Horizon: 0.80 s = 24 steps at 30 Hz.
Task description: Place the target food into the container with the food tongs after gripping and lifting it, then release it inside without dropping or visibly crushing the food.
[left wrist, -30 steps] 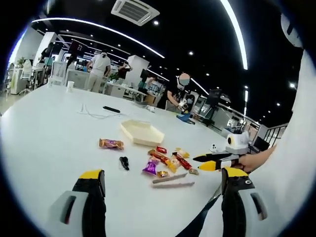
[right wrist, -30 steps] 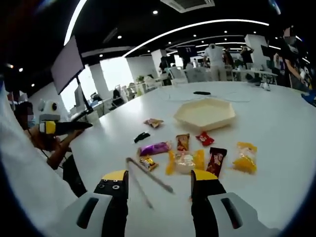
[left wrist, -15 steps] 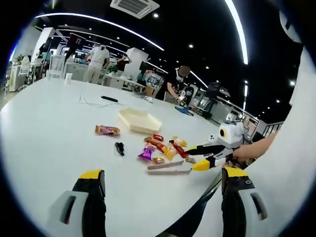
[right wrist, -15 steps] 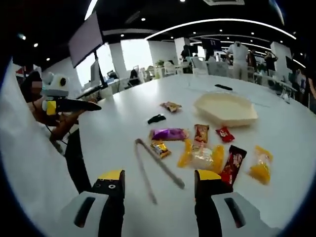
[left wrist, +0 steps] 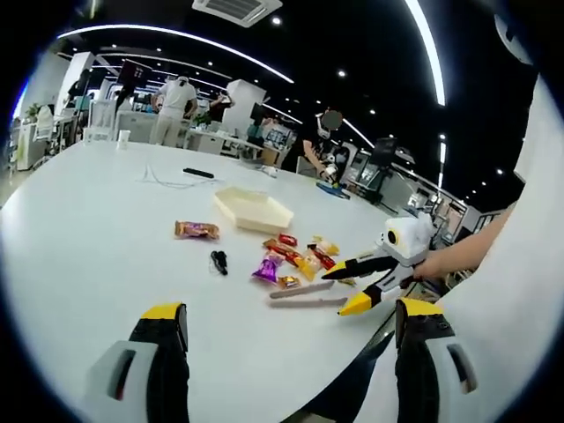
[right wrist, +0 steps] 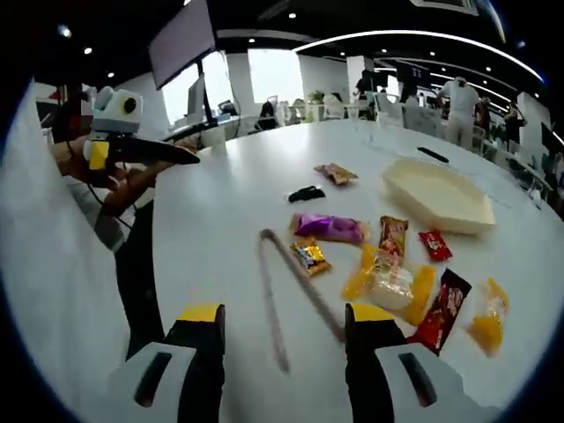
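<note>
Food tongs (right wrist: 295, 286) lie ungripped beside snack packets (right wrist: 388, 280); right gripper (right wrist: 280, 324), jaws wide and empty, could nudge them askew.

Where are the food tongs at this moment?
In the right gripper view the food tongs lie flat on the white table, just ahead of the open jaws, left of the snack packets.

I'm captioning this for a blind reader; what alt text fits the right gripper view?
The open right gripper hovers low over a white table, pointing at metal food tongs lying flat. Past the tongs lie scattered wrapped snacks and an empty cream tray.
</note>
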{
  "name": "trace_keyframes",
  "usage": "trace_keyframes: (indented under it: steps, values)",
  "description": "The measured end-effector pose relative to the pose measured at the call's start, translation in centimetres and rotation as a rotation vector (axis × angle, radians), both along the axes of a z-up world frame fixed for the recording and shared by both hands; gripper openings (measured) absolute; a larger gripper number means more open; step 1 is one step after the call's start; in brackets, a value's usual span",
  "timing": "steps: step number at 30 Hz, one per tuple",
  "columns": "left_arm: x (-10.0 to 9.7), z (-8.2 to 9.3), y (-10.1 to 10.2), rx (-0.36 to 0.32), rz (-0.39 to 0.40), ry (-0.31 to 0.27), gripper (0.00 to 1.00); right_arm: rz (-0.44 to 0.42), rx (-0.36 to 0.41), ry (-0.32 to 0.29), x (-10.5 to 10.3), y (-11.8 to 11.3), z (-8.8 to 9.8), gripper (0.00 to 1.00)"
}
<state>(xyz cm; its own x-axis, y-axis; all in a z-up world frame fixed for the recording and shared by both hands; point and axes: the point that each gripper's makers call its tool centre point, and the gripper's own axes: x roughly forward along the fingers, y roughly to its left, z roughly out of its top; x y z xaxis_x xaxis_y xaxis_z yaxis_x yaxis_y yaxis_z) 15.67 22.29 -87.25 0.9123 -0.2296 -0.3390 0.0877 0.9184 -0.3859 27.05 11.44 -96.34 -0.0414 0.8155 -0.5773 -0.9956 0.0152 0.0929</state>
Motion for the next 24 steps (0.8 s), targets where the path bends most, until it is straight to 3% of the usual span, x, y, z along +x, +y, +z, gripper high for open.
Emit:
trace_keyframes:
  steps: [9, 10, 15, 24]
  values:
    - [0.7, 0.0, -0.6, -0.028, 0.021, -0.012, 0.99, 0.037, -0.038, -0.064, 0.5, 0.0, -0.3, 0.43]
    - [0.8, 0.0, -0.8, -0.028, 0.017, -0.012, 0.99, 0.047, -0.043, -0.093, 0.6, 0.1, -0.4, 0.41]
    - [1.1, 0.2, -1.0, -0.033, 0.012, -0.018, 0.99, 0.023, -0.033, -0.114, 1.2, 0.1, -0.5, 0.34]
    - [1.1, 0.0, -0.9, -0.04, 0.014, -0.02, 0.99, 0.035, -0.013, -0.144, 1.3, 0.2, -1.4, 0.36]
